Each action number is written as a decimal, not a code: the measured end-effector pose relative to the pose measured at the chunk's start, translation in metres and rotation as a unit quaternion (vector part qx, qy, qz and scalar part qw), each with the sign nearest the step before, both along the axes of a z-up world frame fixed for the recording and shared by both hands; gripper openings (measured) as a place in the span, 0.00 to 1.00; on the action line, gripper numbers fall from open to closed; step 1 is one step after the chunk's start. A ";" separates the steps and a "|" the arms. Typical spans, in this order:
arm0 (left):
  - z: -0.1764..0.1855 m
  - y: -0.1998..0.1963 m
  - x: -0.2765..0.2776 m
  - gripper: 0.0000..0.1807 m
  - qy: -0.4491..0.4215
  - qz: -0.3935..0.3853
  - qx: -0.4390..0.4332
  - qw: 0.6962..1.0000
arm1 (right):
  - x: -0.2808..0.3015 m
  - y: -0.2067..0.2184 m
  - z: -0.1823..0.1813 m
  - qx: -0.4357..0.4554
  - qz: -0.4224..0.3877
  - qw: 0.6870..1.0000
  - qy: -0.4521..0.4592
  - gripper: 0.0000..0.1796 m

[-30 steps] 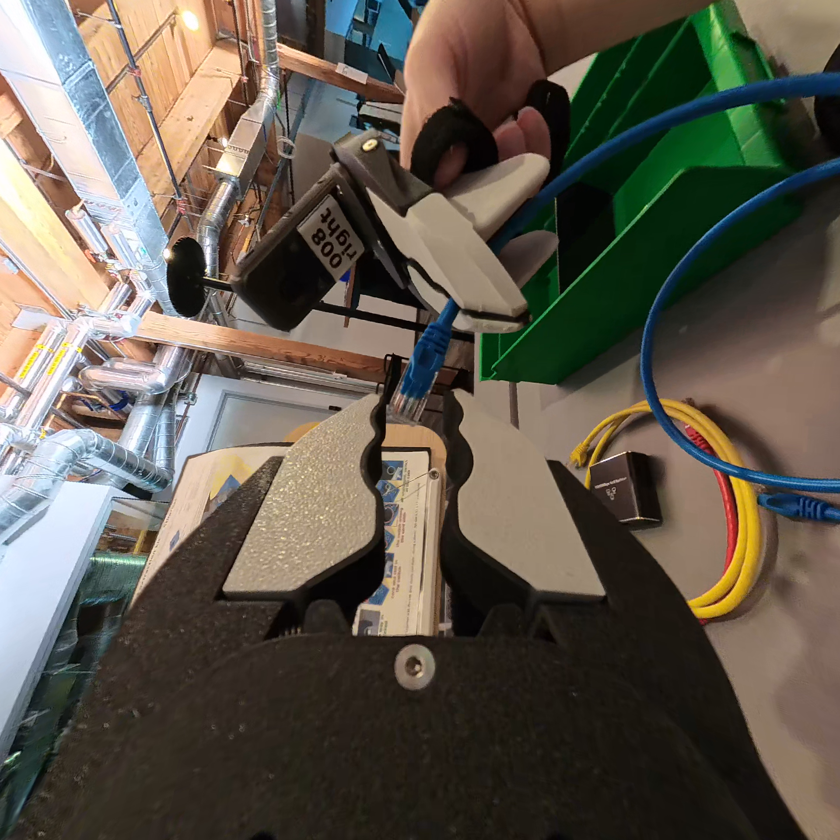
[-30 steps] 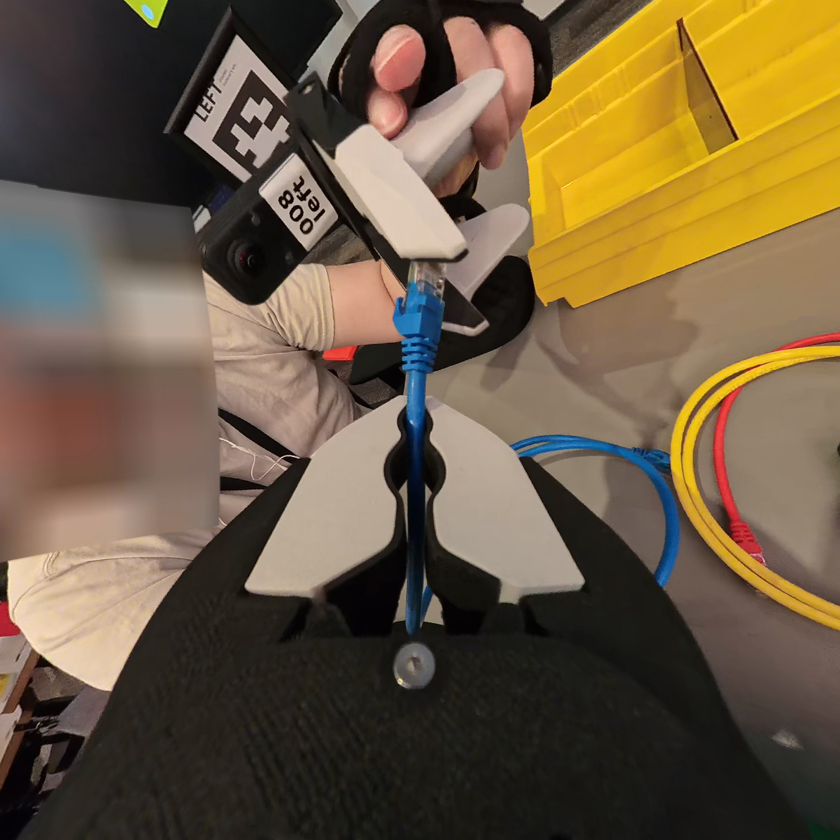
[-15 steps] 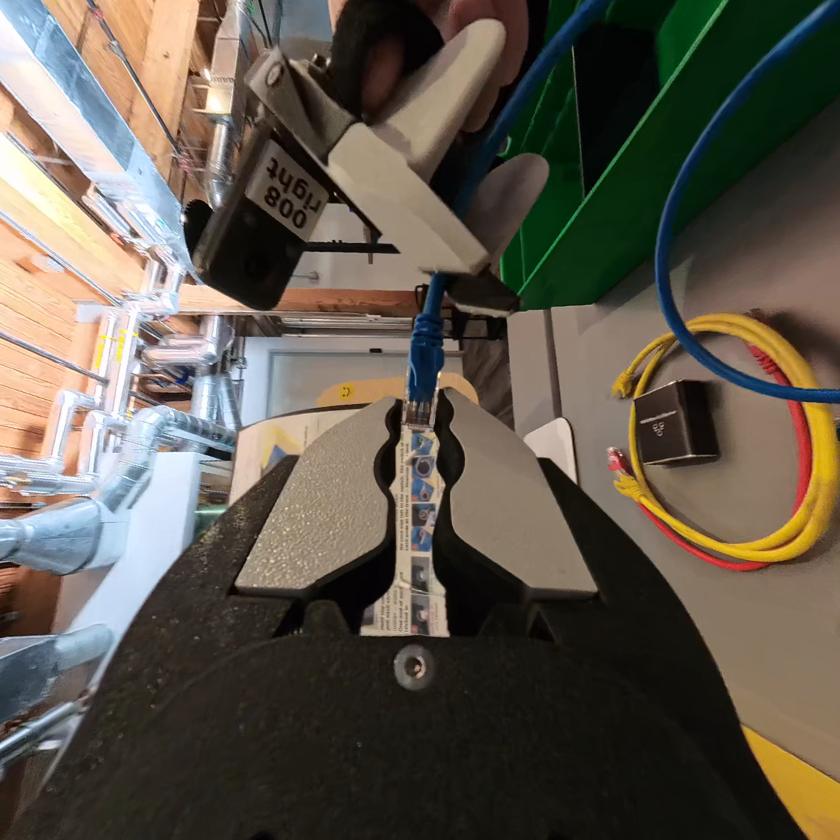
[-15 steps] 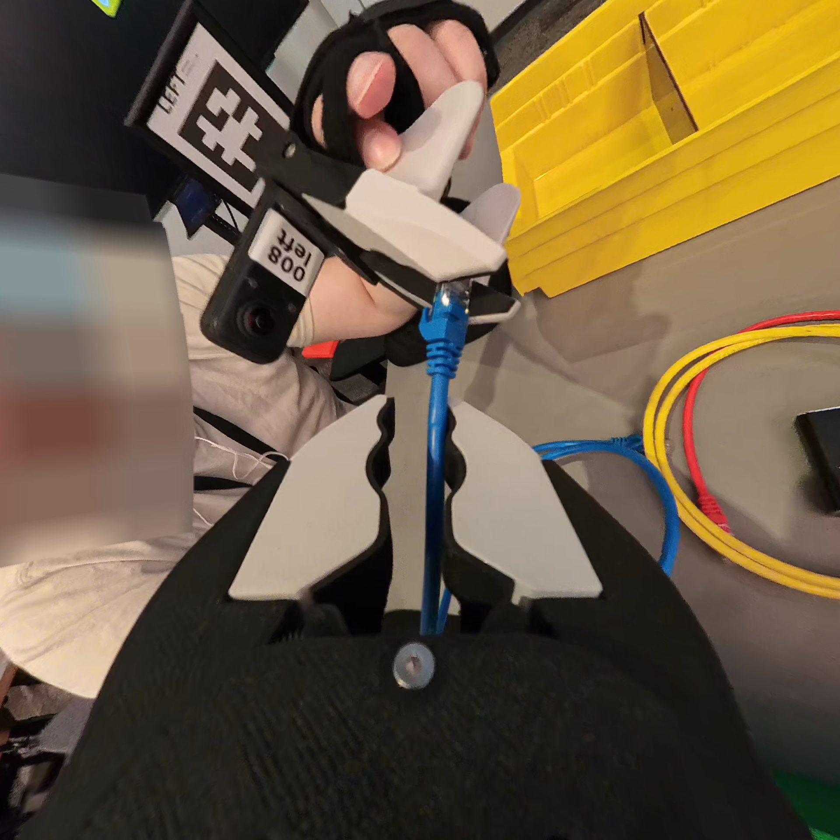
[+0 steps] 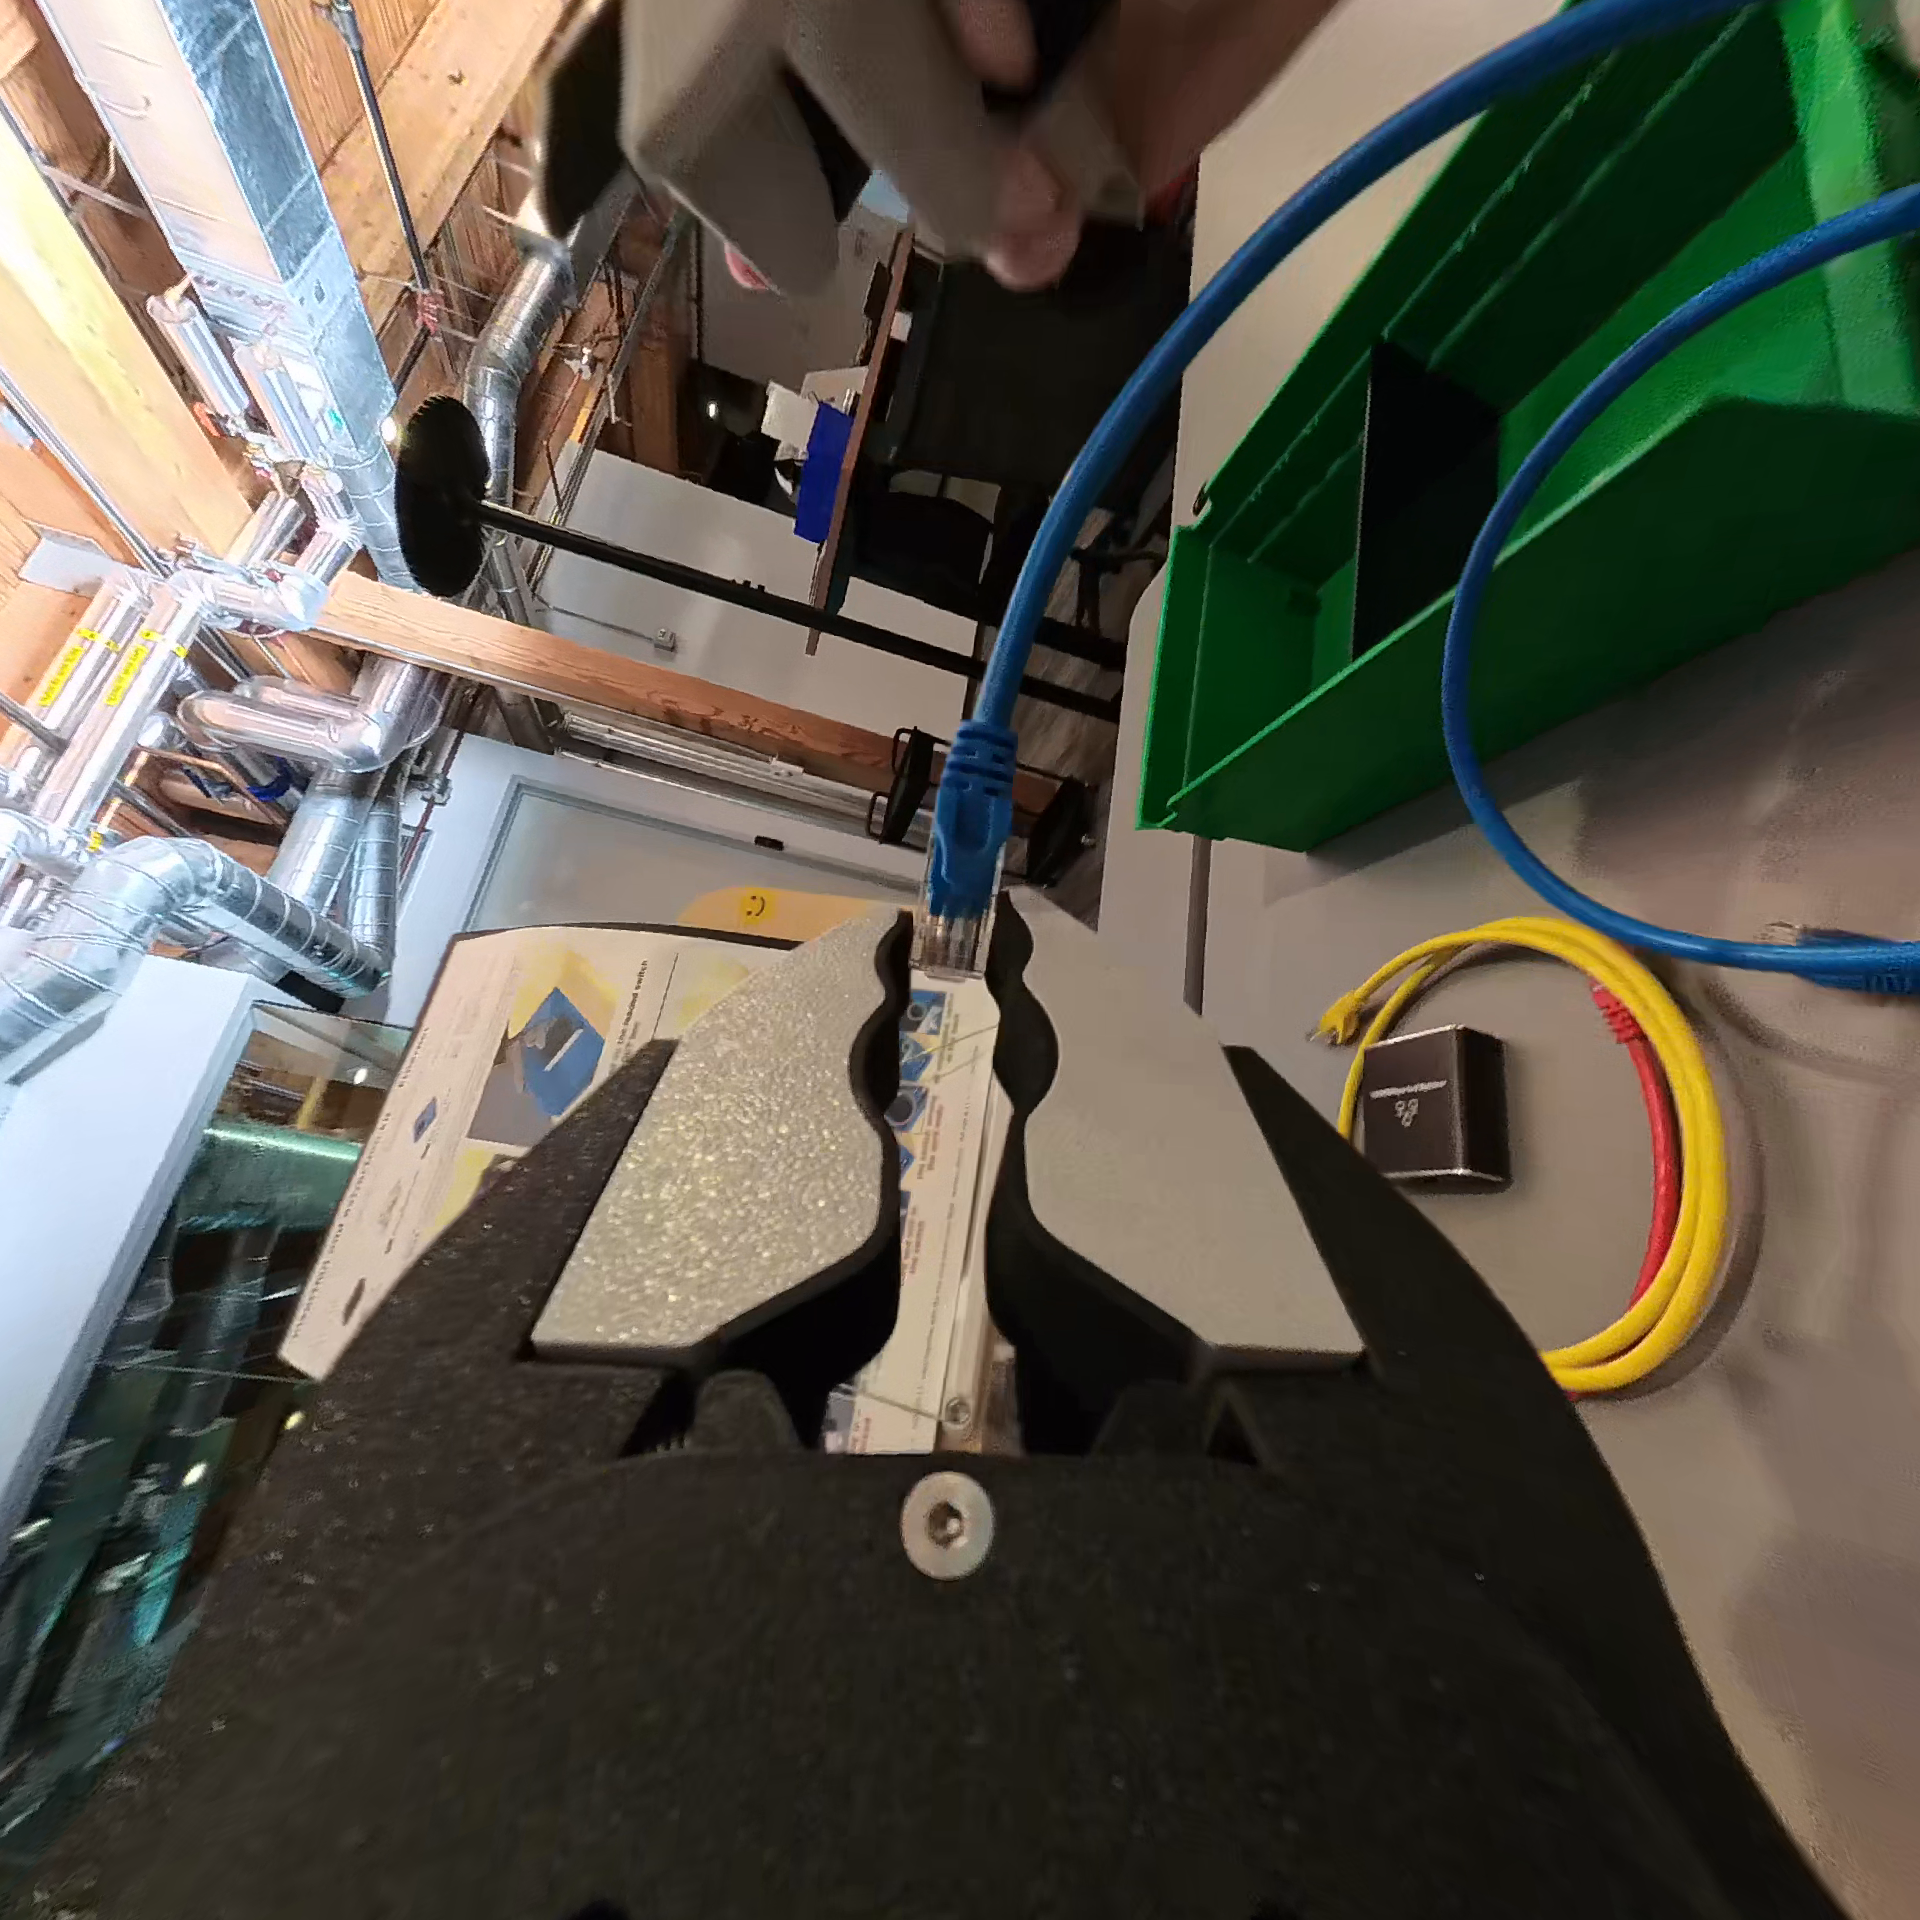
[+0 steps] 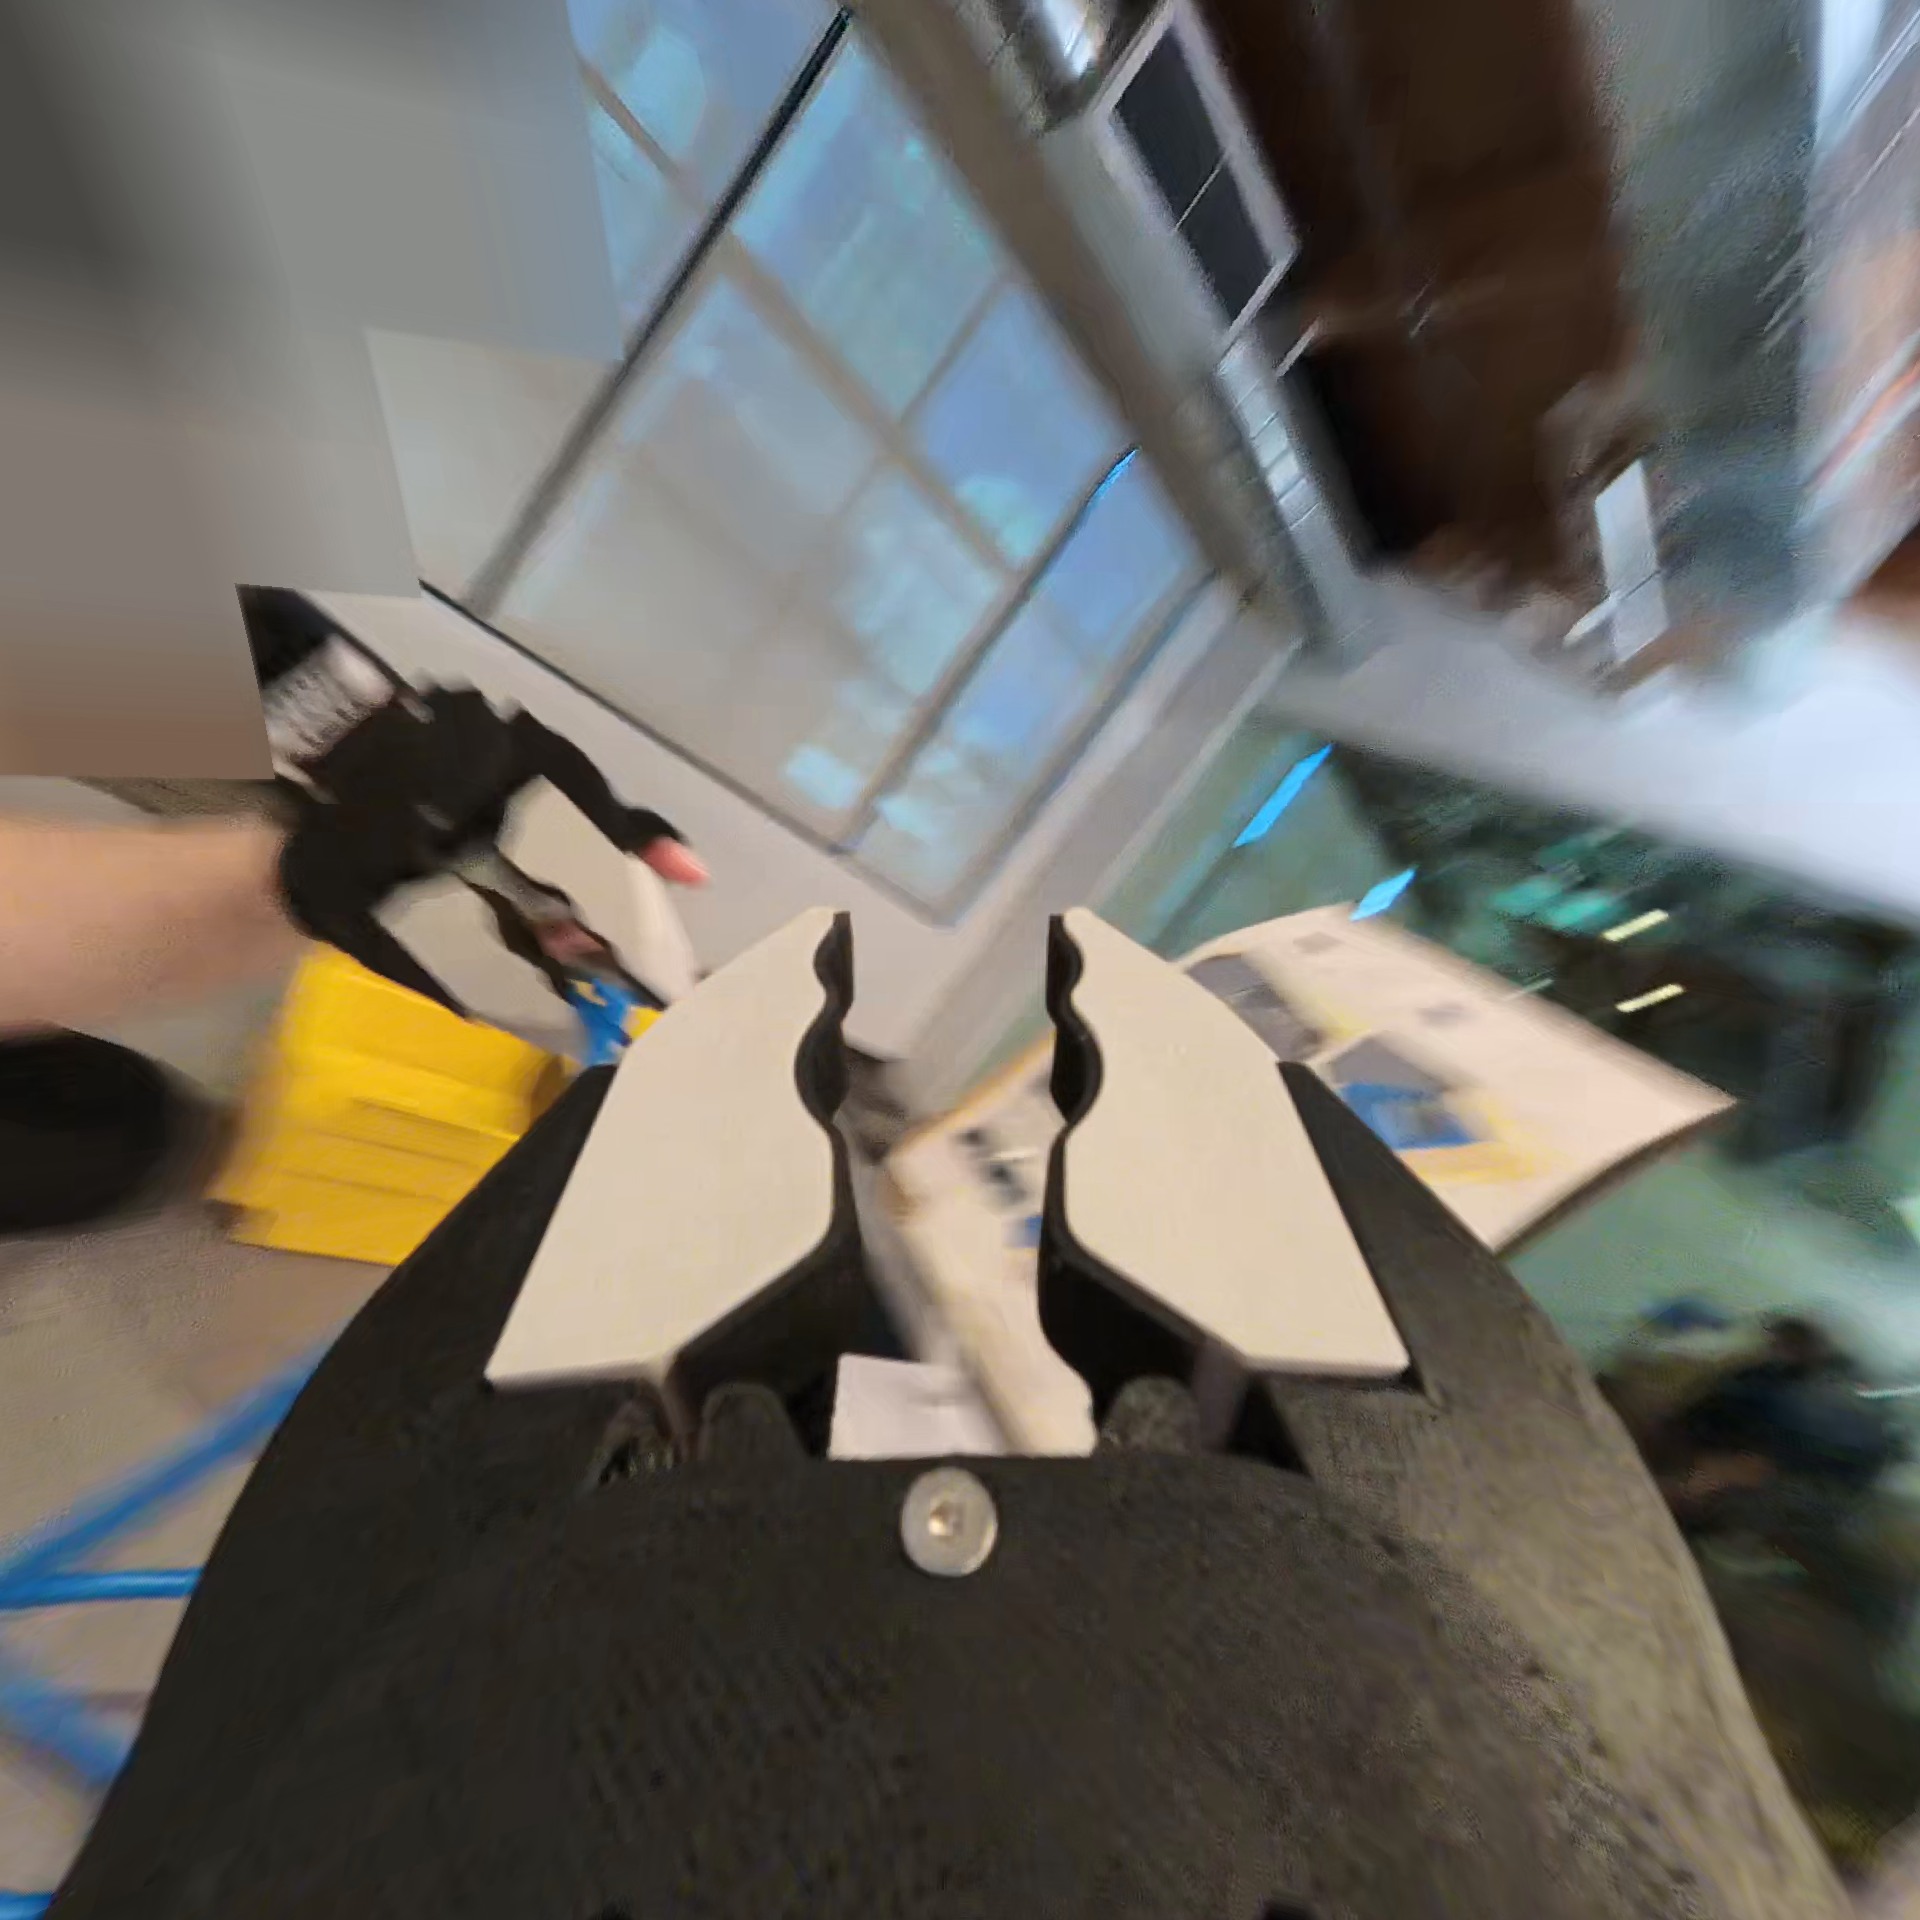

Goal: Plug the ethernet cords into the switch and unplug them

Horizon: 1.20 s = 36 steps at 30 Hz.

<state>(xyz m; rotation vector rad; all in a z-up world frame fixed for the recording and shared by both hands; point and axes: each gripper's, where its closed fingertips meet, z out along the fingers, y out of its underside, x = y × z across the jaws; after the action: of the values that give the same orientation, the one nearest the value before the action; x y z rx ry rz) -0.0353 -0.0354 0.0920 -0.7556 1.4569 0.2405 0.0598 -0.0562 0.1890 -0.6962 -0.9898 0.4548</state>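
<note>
My left gripper is shut on the clear plug of the blue ethernet cord, pinched at its fingertips and held up off the table. The cord arcs up to the right and loops back down to its other plug on the grey table. The small black switch lies on the table to the right, ringed by a coiled yellow cord and a red cord. My right gripper is open and empty, pointing away at the room; it shows blurred at the top of the left wrist view.
A green bin stands behind the switch. A yellow bin sits at the left of the right wrist view, next to the gloved hand. A printed board stands beyond the table edge.
The right gripper opened, let go of the blue cord and swung away. The left gripper closed on the plug and now holds it alone.
</note>
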 end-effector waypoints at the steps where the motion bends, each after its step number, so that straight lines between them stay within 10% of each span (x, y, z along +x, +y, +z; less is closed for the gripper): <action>1: 0.003 -0.002 0.000 0.07 -0.009 -0.007 -0.005 1.000 | 0.002 0.008 -0.006 0.051 -0.050 0.997 -0.012 0.20; 7: 0.019 -0.011 -0.006 0.07 -0.058 -0.037 -0.059 0.996 | -0.062 0.043 -0.081 0.095 -0.125 0.961 -0.226 0.24; 13: 0.019 -0.009 -0.014 0.07 -0.066 -0.051 -0.116 0.990 | -0.102 -0.005 -0.059 0.136 -0.028 0.976 -0.168 0.20; 36: 0.008 -0.010 -0.005 0.08 -0.050 -0.058 -0.145 0.986 | -0.107 -0.007 -0.072 0.112 -0.049 0.963 -0.241 0.07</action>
<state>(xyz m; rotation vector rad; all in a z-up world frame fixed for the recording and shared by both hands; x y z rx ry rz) -0.0399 -0.0458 0.1003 -0.8997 1.4507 -0.1015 -0.0476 -0.0628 0.1168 -0.6601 -1.4335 0.0779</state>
